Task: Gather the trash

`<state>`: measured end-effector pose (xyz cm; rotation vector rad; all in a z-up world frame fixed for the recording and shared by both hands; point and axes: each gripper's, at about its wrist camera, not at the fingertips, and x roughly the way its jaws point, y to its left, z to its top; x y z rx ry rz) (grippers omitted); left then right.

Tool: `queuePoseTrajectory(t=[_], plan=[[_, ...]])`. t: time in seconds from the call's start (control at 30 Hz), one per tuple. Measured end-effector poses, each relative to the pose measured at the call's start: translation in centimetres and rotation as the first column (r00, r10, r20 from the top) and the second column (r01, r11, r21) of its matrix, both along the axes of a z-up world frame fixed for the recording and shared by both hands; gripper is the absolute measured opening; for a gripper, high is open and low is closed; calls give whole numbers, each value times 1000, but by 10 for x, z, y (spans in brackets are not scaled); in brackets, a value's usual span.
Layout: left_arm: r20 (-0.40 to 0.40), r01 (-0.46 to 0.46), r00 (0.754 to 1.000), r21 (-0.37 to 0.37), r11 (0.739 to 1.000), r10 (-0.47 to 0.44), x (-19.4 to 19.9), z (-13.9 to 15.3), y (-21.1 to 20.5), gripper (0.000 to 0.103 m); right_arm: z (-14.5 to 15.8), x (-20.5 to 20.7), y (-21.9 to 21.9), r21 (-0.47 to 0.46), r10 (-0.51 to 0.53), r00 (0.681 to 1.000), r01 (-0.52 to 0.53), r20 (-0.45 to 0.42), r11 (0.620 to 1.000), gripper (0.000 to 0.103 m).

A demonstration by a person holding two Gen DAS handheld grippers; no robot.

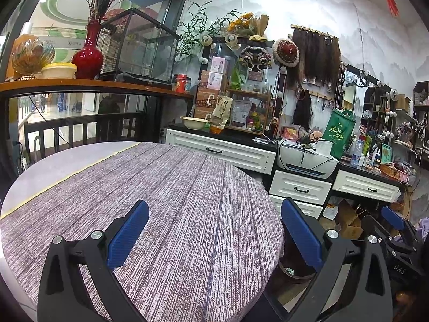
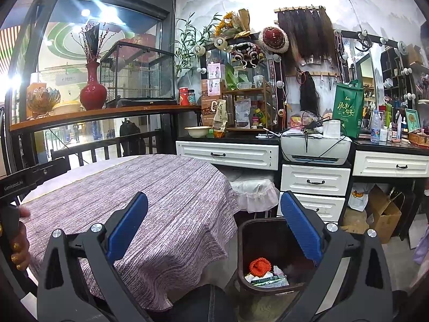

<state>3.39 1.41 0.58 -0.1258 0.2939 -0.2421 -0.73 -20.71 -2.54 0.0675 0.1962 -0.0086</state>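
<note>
A dark brown trash bin [image 2: 248, 255] stands on the floor beside the round table [image 2: 150, 187]. Inside it lie an orange crumpled net [image 2: 259, 266] and paper wrappers [image 2: 268, 279]. My right gripper [image 2: 214, 214] is open and empty, held above the table's right edge and the bin. My left gripper [image 1: 214, 222] is open and empty above the purple striped tablecloth [image 1: 161, 201]. The right gripper's blue finger [image 1: 392, 217] shows at the right of the left wrist view. The left gripper's black body [image 2: 24, 179] shows at the left of the right wrist view.
White drawers [image 2: 313, 179] with a printer [image 2: 316, 145] stand behind the table. A stool with a lace cover [image 2: 254, 187] sits between table and drawers. Cardboard boxes and bags [image 2: 383, 212] lie on the floor at right. A shelf with a red vase [image 1: 88, 53] runs along the left.
</note>
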Motion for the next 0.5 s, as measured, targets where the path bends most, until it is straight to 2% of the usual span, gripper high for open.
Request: queuePoseTrajectory(t=[0.5], plan=[[3,-16,1000,23,1000,15,-2,-3,-3,98,-6,3,0,0,-1,1000,1,-18,1000,97]])
